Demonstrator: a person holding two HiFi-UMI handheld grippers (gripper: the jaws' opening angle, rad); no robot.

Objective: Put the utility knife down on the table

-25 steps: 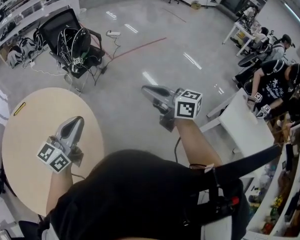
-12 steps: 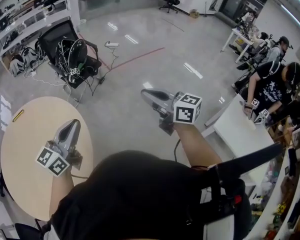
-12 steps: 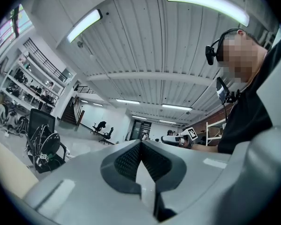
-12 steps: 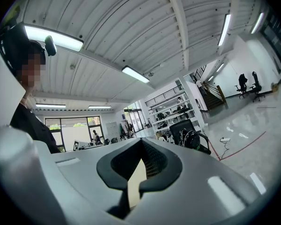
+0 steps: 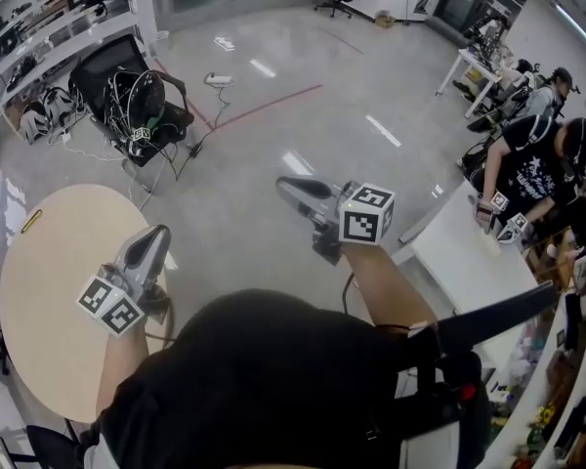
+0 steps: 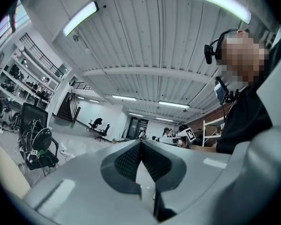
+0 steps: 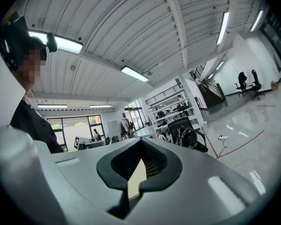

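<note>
Over the last second the left gripper (image 5: 157, 234) has drifted from above the round desk (image 5: 49, 301) to its right rim. The right gripper (image 5: 285, 186) hangs well right of the desk. Both have their fingers together, holding nothing. The yellow utility knife (image 5: 31, 221) lies at the desk's far-left edge. A cable-draped chair (image 5: 137, 96) stands beyond the desk.

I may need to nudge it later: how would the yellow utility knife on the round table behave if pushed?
The utility knife looks slim and lies flat, so it would probably slide, not roll. It lies close to the rim of the round table, so an outward push might drop it.
</note>
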